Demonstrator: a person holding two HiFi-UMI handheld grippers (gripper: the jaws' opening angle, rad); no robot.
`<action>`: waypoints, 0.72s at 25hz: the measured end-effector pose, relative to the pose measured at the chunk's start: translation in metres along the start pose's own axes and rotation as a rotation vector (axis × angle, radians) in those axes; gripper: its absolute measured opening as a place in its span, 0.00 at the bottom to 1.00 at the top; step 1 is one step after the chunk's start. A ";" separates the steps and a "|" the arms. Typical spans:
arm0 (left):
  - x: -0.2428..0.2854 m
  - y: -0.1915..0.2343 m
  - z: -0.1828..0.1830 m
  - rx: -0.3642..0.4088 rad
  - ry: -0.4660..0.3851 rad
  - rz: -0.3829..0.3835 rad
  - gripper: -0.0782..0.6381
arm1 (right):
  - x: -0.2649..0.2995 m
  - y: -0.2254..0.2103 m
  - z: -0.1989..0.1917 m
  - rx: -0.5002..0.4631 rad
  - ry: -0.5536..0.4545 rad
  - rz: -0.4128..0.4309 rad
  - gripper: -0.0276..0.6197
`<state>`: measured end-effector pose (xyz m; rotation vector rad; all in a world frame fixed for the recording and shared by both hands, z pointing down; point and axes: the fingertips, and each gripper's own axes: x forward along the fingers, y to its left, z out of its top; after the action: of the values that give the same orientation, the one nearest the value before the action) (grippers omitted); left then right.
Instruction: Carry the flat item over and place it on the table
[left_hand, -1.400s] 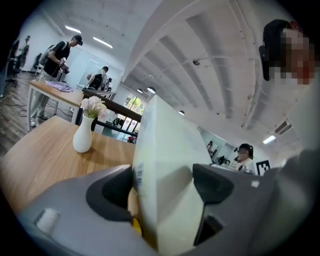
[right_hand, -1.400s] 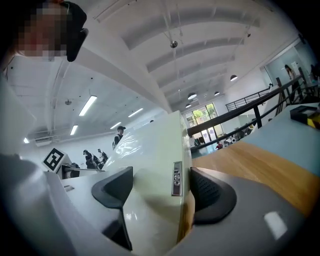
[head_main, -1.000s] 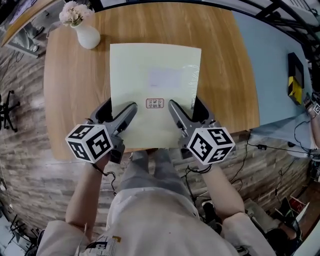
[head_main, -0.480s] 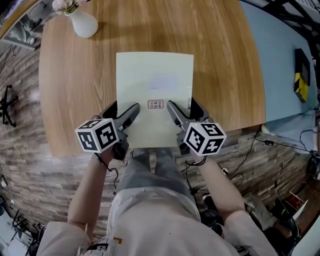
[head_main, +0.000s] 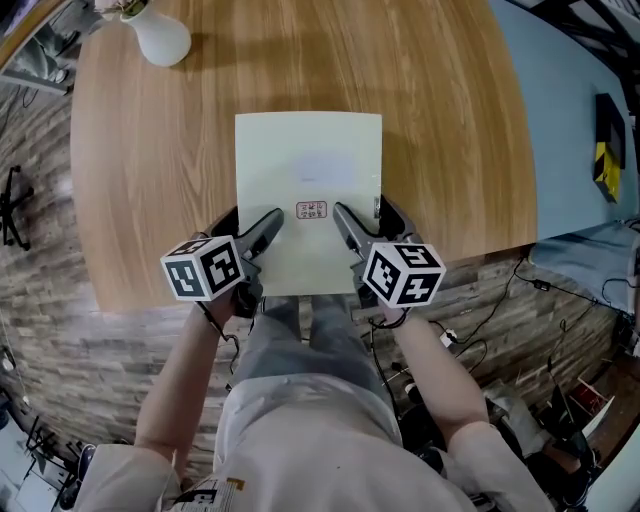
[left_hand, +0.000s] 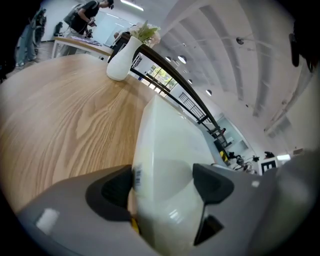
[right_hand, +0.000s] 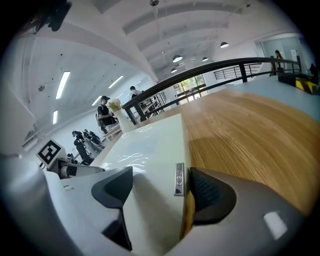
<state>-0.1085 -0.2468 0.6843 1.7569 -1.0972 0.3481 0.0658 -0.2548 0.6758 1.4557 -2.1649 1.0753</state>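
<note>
Seen from above, a person's left gripper (head_main: 250, 224) and right gripper (head_main: 364, 214) each clamp their fingers on the near edge of a pale flat item (head_main: 308, 165) over a wooden surface (head_main: 150, 200); a white vase (head_main: 160, 38) stands at the surface's far-left corner

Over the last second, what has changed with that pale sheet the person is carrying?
The pale sheet now looks smaller against the wooden table, so it seems to have been lowered toward the tabletop. Nothing was let go: the left hand-held gripper and the right hand-held gripper stay shut on the sheet's near edge. The white vase stands at the table's far left corner as before.
</note>
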 end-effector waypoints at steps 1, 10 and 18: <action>0.001 0.002 -0.002 -0.004 0.005 0.006 0.64 | 0.002 -0.001 -0.002 -0.016 0.005 -0.016 0.59; 0.008 0.008 -0.010 0.006 0.018 0.036 0.64 | 0.007 -0.007 -0.011 -0.047 0.009 -0.058 0.58; -0.018 -0.007 0.012 0.233 -0.013 0.101 0.50 | -0.018 0.004 0.021 -0.155 -0.096 -0.117 0.50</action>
<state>-0.1154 -0.2474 0.6627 1.9126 -1.1961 0.5461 0.0724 -0.2578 0.6491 1.5685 -2.1442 0.7943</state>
